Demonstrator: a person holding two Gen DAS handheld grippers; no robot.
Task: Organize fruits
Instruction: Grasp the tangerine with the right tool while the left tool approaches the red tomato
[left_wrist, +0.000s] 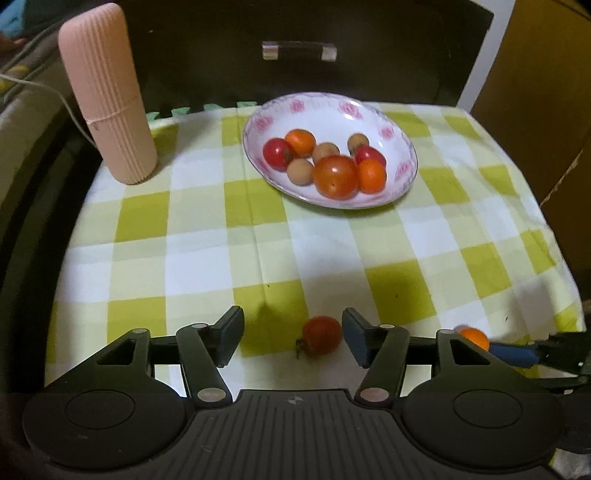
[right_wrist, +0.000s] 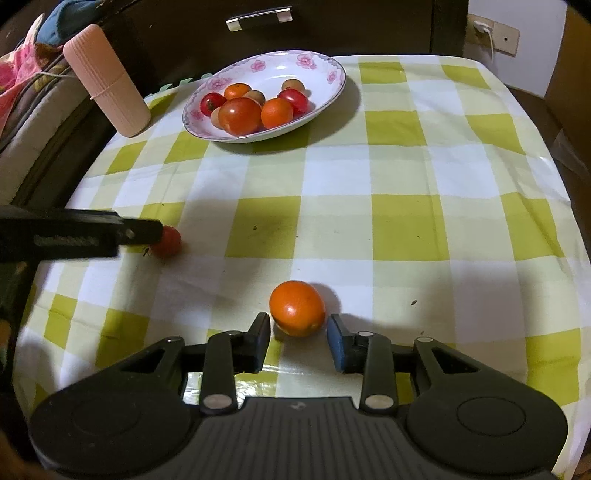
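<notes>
A white plate with pink flowers (left_wrist: 258, 122) stands at the back of the checked tablecloth (left_wrist: 207, 236) and holds several red, orange and brown fruits. My left gripper (left_wrist: 293, 332) is open. A small red tomato (left_wrist: 321, 335) lies on the cloth between its fingers, close to the right-hand one. My right gripper (right_wrist: 299, 332) is open only narrowly. Its tips flank the near half of an orange fruit (right_wrist: 297, 308) that rests on the cloth, with a thin gap at the right pad. The same plate (right_wrist: 325, 62) and red tomato (right_wrist: 168, 242) also appear in the right wrist view.
A tall pink ribbed container (left_wrist: 107, 96) stands at the back left of the table. Behind the plate is a dark drawer front with a handle (left_wrist: 299, 50). A brown cardboard box (left_wrist: 535, 92) is at the right. The cloth's edges drop off left and right.
</notes>
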